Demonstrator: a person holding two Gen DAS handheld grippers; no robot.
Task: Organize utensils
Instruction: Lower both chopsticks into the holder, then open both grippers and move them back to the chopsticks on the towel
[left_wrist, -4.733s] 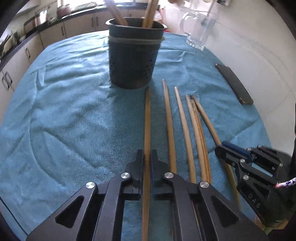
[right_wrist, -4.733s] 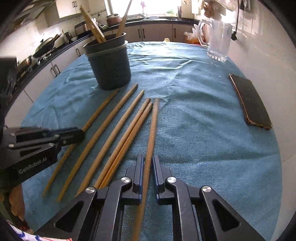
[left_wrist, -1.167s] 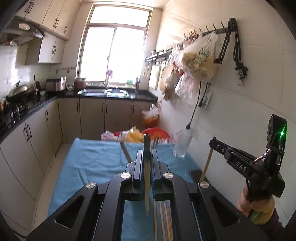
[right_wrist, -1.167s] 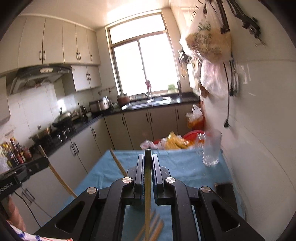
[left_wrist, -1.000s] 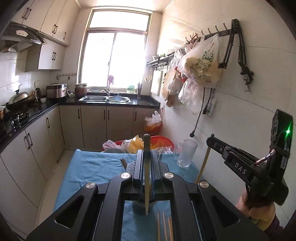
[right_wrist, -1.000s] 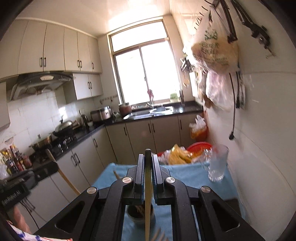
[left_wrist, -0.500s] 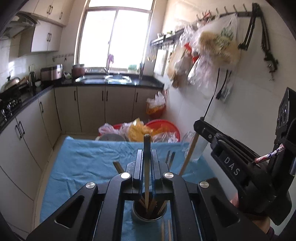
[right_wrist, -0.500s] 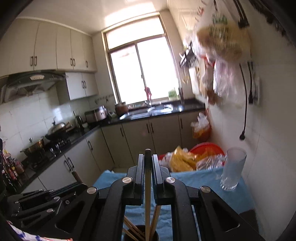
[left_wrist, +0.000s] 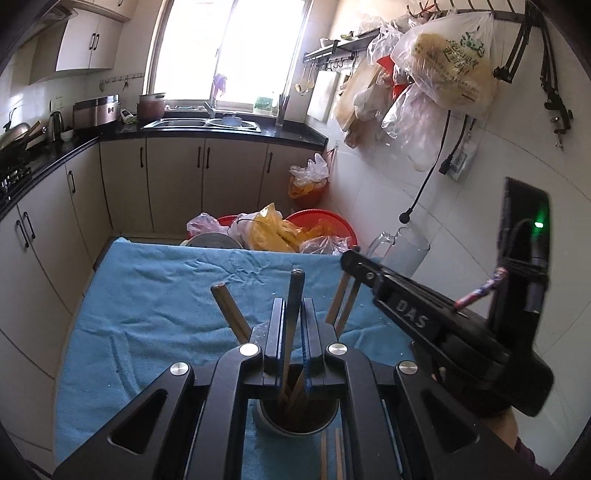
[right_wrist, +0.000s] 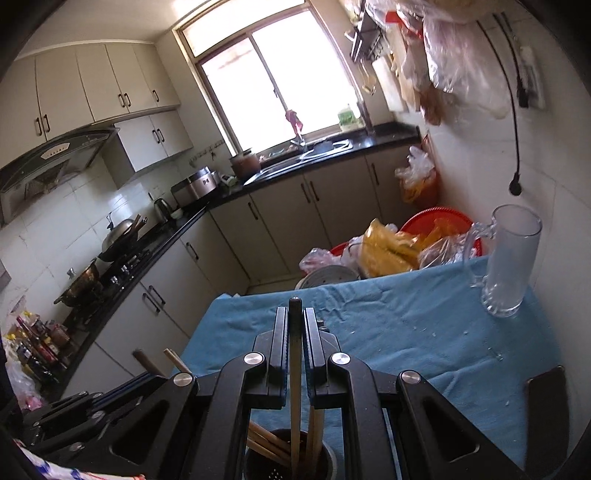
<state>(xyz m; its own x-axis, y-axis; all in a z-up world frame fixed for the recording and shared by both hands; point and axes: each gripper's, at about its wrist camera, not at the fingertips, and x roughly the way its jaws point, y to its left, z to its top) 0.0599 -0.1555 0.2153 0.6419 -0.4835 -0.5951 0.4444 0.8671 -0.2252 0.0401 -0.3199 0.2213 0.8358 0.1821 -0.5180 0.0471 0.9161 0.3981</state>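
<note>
Long wooden chopsticks (left_wrist: 295, 295) (right_wrist: 295, 354): one clamped upright in each claw, left claw (left_wrist: 294, 332), right claw (right_wrist: 294, 339), tips inside dark perforated utensil holder (left_wrist: 297, 417) at lower centre on blue-towelled bench (left_wrist: 147, 295). Risk: both claws crowd the rim; collision or early release could tip holder.

Pretty crowded right above the utensil holder (left_wrist: 298, 417): both grippers sit over its mouth at once, the left gripper (left_wrist: 294, 332) straight above and the right gripper (left_wrist: 424, 317) slanting in from the holder's right. Chopsticks already standing in the holder (left_wrist: 231, 314) splay out to the left and right of its rim, so any path down has to thread between them (tight). Loose chopsticks (left_wrist: 330, 454) lie on the blue towel (left_wrist: 147, 302) just in front of the holder. Left of the holder and behind it the towel is bare, plenty of room there. Far right of the holder, a glass mug (right_wrist: 511, 258) stands by the wall, and a phone (right_wrist: 546, 417) lies nearer along that edge.
</note>
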